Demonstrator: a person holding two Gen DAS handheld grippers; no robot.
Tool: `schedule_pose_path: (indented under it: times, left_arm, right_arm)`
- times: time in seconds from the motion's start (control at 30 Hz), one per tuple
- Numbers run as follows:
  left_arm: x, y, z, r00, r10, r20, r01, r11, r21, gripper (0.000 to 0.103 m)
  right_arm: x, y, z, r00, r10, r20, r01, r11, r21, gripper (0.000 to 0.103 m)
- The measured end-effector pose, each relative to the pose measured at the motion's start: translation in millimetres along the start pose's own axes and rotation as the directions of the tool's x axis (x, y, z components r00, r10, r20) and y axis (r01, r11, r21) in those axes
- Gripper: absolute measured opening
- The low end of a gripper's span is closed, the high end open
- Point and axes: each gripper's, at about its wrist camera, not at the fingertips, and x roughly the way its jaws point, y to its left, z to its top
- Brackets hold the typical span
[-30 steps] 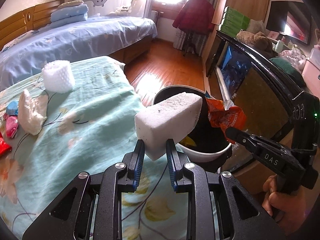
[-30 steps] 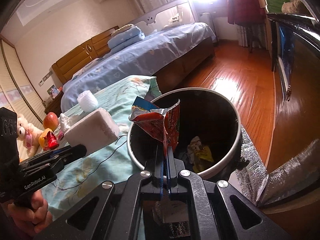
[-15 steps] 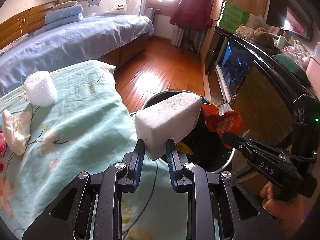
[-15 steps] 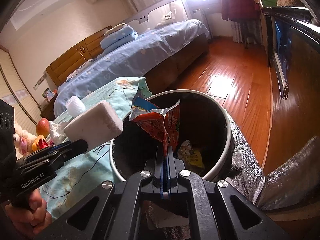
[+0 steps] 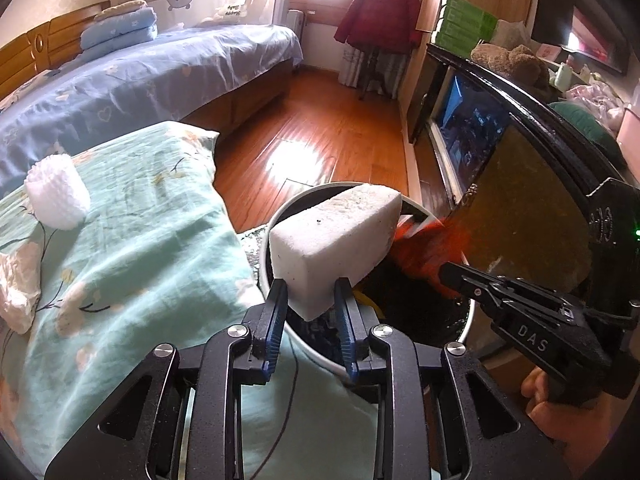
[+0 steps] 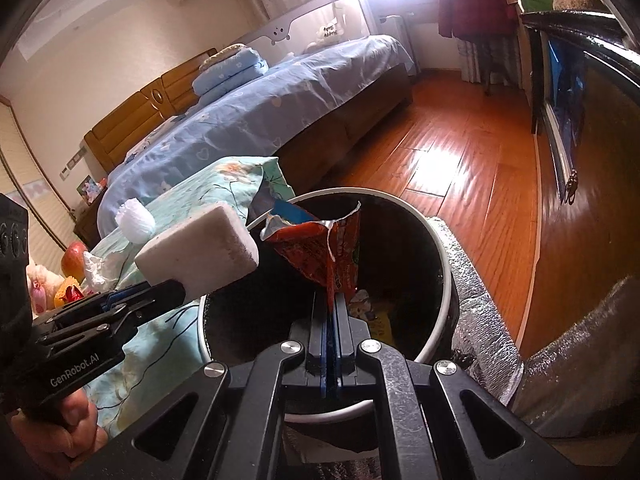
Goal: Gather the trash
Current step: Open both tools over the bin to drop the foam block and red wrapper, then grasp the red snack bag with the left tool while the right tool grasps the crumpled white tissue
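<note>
Wooden floor [image 6: 460, 168] lies open beyond the trash bin [image 6: 436, 344]. My left gripper [image 5: 310, 300] pinches a foam block [image 5: 336, 248] over its rim; my right gripper [image 6: 331, 304] clamps a snack wrapper [image 6: 320, 248] above it, blurred in the left view.

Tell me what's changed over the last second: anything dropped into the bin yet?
Nothing dropped. Both grippers moved toward the trash bin: the white foam block now overhangs its rim and the red snack wrapper hangs above its opening. The left gripper and right gripper stay clamped; the white foam net and crumpled tissue haven't moved.
</note>
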Motion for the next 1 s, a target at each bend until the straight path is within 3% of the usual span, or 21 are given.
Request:
schedule_pose_path:
  times: [0.1,0.17,0.23,0.37,0.43,0.47,0.6,1.0]
  left_arm:
    - [-3,1,-1,1.0,0.002,0.006,-0.002,1.0,-0.003,0.033]
    - [-7,3,-4,1.0,0.015,0.012,-0.015,1.0,-0.011,0.046]
    - [-13,8,-8,1.0,0.019,0.021,-0.019,1.0,-0.022,0.051]
    - [-29,21,-22,0.998,0.046,0.031,-0.044,0.997,-0.056,0.061]
    - [-38,31,-31,0.998,0.061,0.032,-0.058,0.995,-0.081,0.069]
    - [-42,35,-35,0.997,0.068,0.033,-0.065,0.994,-0.094,0.074]
    - [-63,57,-52,0.993,0.104,0.05,-0.096,0.986,-0.136,0.076]
    - [-120,126,-103,0.967,0.241,0.081,-0.209,0.935,-0.287,0.081]
  right_arm:
    - [2,-2,2,1.0,-0.005,-0.008,0.005,1.0,0.009,0.01]
    - [1,-3,3,1.0,-0.006,-0.009,0.006,1.0,0.013,0.019]
    - [-2,-2,2,1.0,-0.007,0.002,0.007,1.0,0.011,0.051]
    - [-8,3,-2,1.0,0.005,0.021,-0.005,1.0,0.01,0.061]
    - [-10,8,-5,1.0,0.018,0.02,-0.018,1.0,0.012,0.072]
    - [-11,11,-6,0.999,0.023,0.023,-0.023,1.0,0.009,0.074]
    - [-12,28,-10,0.998,0.053,0.015,-0.053,0.999,-0.007,0.084]
    - [-8,111,-29,0.986,0.163,-0.035,-0.166,0.979,-0.115,0.094]
